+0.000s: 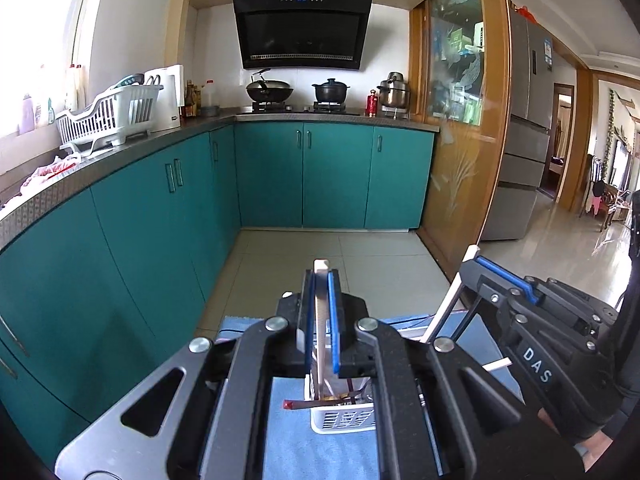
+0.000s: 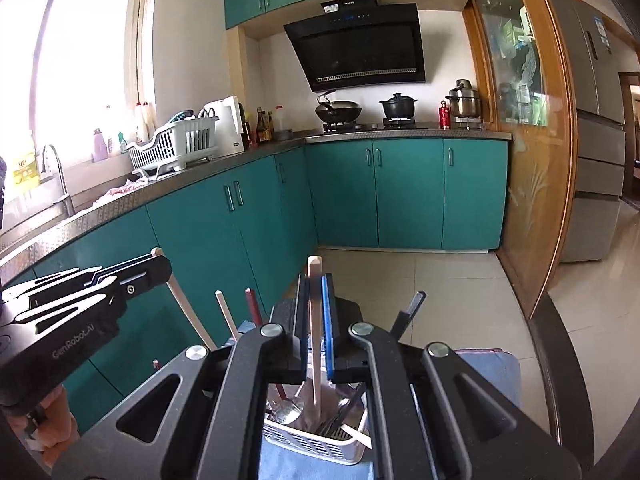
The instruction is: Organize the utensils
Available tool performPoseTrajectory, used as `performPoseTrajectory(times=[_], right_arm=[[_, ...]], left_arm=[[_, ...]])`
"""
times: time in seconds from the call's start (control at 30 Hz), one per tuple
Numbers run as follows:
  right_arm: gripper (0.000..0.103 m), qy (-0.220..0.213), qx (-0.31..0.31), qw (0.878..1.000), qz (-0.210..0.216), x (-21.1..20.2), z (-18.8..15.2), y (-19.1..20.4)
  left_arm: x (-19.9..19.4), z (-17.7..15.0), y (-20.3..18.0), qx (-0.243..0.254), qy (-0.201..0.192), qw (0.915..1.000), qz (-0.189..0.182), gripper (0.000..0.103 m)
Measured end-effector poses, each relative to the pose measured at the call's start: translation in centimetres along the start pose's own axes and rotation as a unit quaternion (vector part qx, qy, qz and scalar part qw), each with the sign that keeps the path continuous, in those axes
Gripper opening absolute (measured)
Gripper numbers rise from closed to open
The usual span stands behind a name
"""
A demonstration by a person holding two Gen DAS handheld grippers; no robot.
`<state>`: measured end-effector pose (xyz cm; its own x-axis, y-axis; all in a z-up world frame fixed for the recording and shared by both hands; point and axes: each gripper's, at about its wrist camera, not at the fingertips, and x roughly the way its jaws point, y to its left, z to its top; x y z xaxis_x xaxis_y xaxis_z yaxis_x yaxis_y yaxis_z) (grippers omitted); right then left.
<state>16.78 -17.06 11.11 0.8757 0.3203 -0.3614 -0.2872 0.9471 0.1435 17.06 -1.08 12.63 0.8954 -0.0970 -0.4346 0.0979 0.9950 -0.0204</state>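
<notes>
My left gripper (image 1: 321, 280) is shut on a cream utensil handle (image 1: 321, 328) that stands upright and reaches down into a white slotted utensil basket (image 1: 344, 420). My right gripper (image 2: 316, 284) is shut on a second cream handle (image 2: 316, 344) over the same basket (image 2: 316, 444), which holds a metal spoon (image 2: 286, 412), dark utensils and a red-handled one (image 2: 253, 306). The right gripper shows at the right of the left wrist view (image 1: 476, 258), and the left gripper shows at the left of the right wrist view (image 2: 160, 258). The basket sits on a blue cloth (image 1: 288, 440).
Teal cabinets (image 1: 160, 208) run along the left and far wall under a steel counter with a white dish rack (image 1: 108, 116), bottles, a wok (image 1: 269, 90) and pots. A wooden glass door (image 1: 460, 140) and grey fridge (image 1: 524, 152) stand at right. Tiled floor lies ahead.
</notes>
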Motion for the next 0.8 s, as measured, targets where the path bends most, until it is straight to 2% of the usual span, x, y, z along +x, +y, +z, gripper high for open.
performPoseTrajectory(times=[0.07, 0.1, 0.13, 0.17, 0.23, 0.3, 0.37, 0.43, 0.47, 0.57, 0.73, 0.8], right_arm=[[0.019, 0.002, -0.004, 1.000, -0.004, -0.2, -0.3, 0.0], [0.047, -0.002, -0.004, 1.000, -0.007, -0.6, -0.3, 0.0], [0.067, -0.010, -0.002, 1.000, -0.010, -1.1, -0.4, -0.1], [0.067, -0.029, 0.001, 0.999, -0.012, -2.1, -0.5, -0.2], [0.067, -0.048, -0.002, 0.999, -0.014, -3.7, -0.5, -0.3], [0.068, -0.070, -0.002, 0.997, -0.012, -6.3, -0.6, -0.4], [0.076, -0.089, -0.003, 0.996, -0.013, -8.7, -1.1, -0.5], [0.087, -0.098, -0.008, 0.995, -0.023, -10.9, -2.2, -0.5], [0.089, -0.100, -0.008, 0.995, -0.027, -11.6, -2.7, -0.5], [0.096, -0.075, -0.007, 0.996, -0.043, -12.8, -5.4, -0.5], [0.096, -0.019, 0.005, 0.995, -0.097, -12.7, -11.5, -0.6], [0.096, 0.001, 0.010, 0.995, -0.100, -13.6, -13.5, -0.1]], left_arm=[[-0.1, -0.4, -0.3, 0.004, -0.005, 1.0000, 0.001, 0.006], [-0.3, -0.5, -0.3, 0.007, -0.007, 0.9999, 0.002, 0.008], [-0.7, -0.8, -0.4, 0.011, -0.013, 0.9998, 0.006, 0.014], [-1.1, -0.8, -0.3, 0.013, -0.019, 0.9997, 0.009, 0.018], [-2.7, -1.2, -0.3, 0.013, -0.038, 0.9991, 0.009, 0.035], [-4.6, -1.7, 0.0, 0.009, -0.059, 0.9981, 0.013, 0.043], [-7.1, -2.8, 0.4, 0.003, -0.081, 0.9965, 0.021, 0.053], [-9.1, -4.2, 0.9, -0.003, -0.098, 0.9949, 0.023, 0.069], [-9.9, -5.0, 1.0, -0.006, -0.105, 0.9941, 0.026, 0.072], [-11.3, -7.5, 1.0, -0.006, -0.108, 0.9932, 0.044, 0.080], [-13.1, -12.8, 0.7, 0.000, -0.087, 0.9927, 0.083, 0.087], [-14.3, -14.5, 0.6, 0.009, -0.081, 0.9922, 0.095, 0.090]])
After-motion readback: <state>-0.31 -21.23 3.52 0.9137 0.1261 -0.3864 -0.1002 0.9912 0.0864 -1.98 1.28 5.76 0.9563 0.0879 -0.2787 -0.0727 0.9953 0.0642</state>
